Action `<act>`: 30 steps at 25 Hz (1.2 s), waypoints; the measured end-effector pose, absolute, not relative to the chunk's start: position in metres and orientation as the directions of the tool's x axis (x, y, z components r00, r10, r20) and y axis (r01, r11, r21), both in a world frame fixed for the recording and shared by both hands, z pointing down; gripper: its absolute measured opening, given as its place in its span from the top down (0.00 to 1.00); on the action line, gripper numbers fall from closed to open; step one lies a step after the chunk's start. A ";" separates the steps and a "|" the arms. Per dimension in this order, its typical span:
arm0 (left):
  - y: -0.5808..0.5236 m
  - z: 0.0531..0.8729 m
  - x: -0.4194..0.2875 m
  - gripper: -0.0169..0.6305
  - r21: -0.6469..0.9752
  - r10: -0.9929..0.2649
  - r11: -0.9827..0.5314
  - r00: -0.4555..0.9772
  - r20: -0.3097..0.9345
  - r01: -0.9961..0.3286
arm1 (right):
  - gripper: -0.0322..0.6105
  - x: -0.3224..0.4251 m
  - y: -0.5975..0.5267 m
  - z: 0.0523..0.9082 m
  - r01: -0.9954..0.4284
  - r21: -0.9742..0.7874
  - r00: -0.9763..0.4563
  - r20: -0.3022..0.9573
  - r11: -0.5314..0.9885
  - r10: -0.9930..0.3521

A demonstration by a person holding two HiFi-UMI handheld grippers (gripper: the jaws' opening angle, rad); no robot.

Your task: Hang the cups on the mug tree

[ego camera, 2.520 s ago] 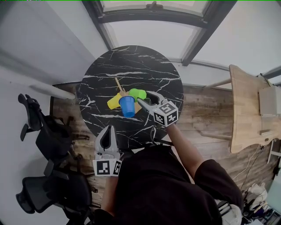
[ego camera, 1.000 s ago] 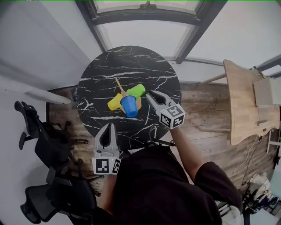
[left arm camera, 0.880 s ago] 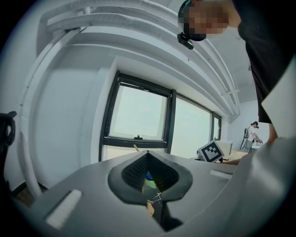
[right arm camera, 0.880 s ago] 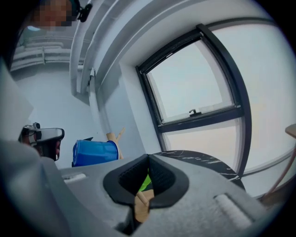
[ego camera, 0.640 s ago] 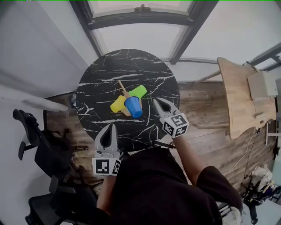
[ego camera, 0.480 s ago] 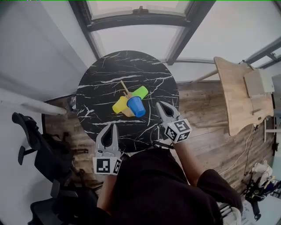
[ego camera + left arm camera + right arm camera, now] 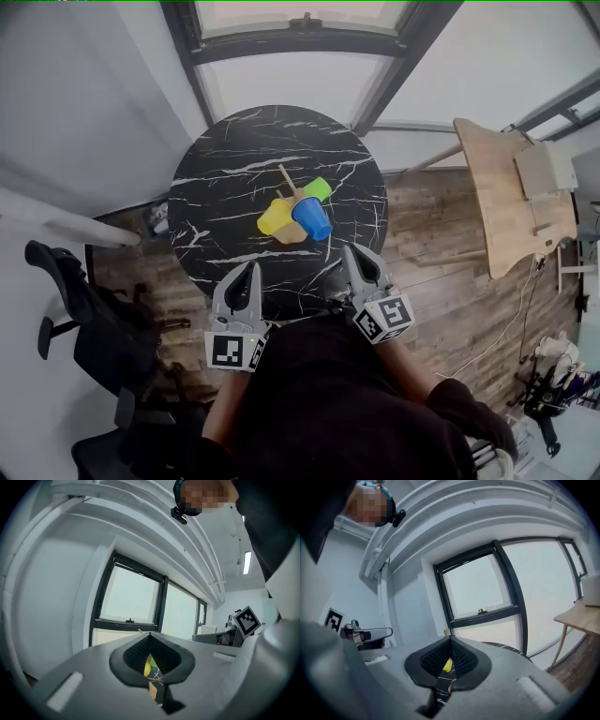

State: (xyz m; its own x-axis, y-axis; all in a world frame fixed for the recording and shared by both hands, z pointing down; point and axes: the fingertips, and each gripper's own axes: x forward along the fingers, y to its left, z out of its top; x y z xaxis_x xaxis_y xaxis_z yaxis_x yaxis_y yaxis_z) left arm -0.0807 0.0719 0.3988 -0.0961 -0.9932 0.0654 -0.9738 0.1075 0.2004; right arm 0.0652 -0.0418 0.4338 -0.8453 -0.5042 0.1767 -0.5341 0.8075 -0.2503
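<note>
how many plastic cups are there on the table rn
3, all clustered on the wooden mug tree: the yellow plastic cup on its left, the blue plastic cup on the near right, and the green plastic cup just behind the blue one. None seems hidden on the round black marble table.

Round black marble bench on wood plank floor; dark-framed window behind, white wall, wooden desk right, black chairs left.

Left hand-held gripper jaws together, empty; right hand-held gripper likewise closed, empty.
</note>
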 end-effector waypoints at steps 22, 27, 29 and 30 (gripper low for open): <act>0.069 0.391 -0.051 0.97 0.191 -0.999 0.038 -0.033 0.029 -0.981 | 0.95 0.063 -0.007 0.406 -0.465 -0.210 -0.885 0.105 0.860 -0.453; 0.071 0.393 -0.050 0.97 0.192 -0.999 0.047 -0.041 0.034 -0.980 | 0.95 0.060 -0.003 0.406 -0.447 -0.205 -0.895 0.104 0.871 -0.434; 0.073 0.394 -0.050 0.97 0.195 -0.998 0.051 -0.045 0.036 -0.980 | 0.95 0.060 -0.001 0.407 -0.441 -0.205 -0.897 0.105 0.874 -0.428; 0.074 0.394 -0.050 0.97 0.195 -0.998 0.052 -0.046 0.037 -0.979 | 0.95 0.060 0.000 0.407 -0.440 -0.205 -0.898 0.104 0.874 -0.428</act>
